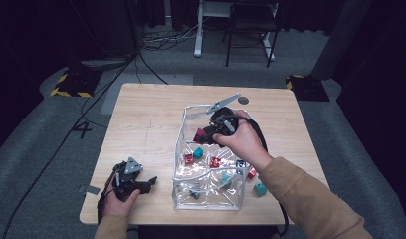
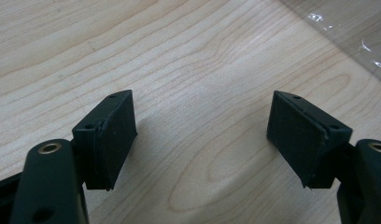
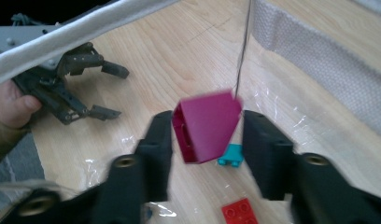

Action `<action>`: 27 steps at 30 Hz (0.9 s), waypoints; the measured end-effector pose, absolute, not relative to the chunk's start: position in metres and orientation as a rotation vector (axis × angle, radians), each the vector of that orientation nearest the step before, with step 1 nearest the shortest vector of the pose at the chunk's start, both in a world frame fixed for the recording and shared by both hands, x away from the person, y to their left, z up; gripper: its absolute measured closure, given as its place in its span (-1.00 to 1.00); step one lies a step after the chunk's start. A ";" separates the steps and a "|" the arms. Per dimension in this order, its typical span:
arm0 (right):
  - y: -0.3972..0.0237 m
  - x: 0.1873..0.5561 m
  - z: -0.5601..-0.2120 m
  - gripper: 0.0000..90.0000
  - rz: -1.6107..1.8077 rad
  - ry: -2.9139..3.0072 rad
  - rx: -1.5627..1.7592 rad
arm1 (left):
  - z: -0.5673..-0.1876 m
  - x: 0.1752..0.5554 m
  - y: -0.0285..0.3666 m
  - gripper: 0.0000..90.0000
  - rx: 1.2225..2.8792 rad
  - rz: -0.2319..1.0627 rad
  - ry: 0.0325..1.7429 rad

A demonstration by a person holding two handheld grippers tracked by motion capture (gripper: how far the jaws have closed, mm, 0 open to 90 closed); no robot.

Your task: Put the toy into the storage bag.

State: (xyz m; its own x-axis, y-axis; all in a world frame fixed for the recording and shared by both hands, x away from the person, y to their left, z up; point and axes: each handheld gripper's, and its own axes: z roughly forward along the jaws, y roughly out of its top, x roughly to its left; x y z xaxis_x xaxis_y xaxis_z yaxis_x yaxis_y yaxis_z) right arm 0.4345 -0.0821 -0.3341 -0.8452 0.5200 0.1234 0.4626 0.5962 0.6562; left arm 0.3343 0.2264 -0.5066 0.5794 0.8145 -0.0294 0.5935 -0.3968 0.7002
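A magenta block [image 3: 207, 126] hangs tilted and blurred between the jaws of my right gripper [image 3: 208, 128], which stand apart with a thin gap at the block's right side. In the high view the right gripper [image 1: 203, 135] reaches into the top of a clear plastic bag [image 1: 206, 196], with the magenta block [image 1: 199, 134] at its tips. On the bag's floor lie a teal block [image 3: 230, 156] and a red block [image 3: 240, 212]. My left gripper [image 1: 150, 183] rests open on the table [image 1: 141, 114] left of the bag, with nothing between its jaws [image 2: 202, 135].
Several small red and teal blocks lie inside the bag [image 1: 215, 162]. A teal block [image 1: 260, 188] and a red one [image 1: 252, 173] sit on the table by the bag's right side. The bag's white-trimmed rim [image 3: 76, 32] frames the right gripper's opening. Bare wood spreads left of the bag.
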 end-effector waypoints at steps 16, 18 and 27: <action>-0.122 0.426 -0.289 -0.28 1.357 2.508 0.842 | -0.507 0.334 0.226 -0.46 2.132 0.419 1.116; -0.131 0.425 -0.285 -0.27 1.371 2.483 0.849 | -0.507 0.334 0.226 -0.46 2.132 0.419 1.116; -0.172 0.431 -0.275 -0.27 1.362 2.400 0.919 | -0.507 0.334 0.226 -0.46 2.126 0.420 1.118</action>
State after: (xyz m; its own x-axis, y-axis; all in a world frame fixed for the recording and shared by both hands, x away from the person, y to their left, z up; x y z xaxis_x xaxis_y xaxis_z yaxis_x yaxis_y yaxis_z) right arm 0.4309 -0.1719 -0.2751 -0.7759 0.6227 0.1009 0.4060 0.3706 0.8353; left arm 0.3344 0.2263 -0.5068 0.5772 0.8160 -0.0320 0.5932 -0.3921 0.7031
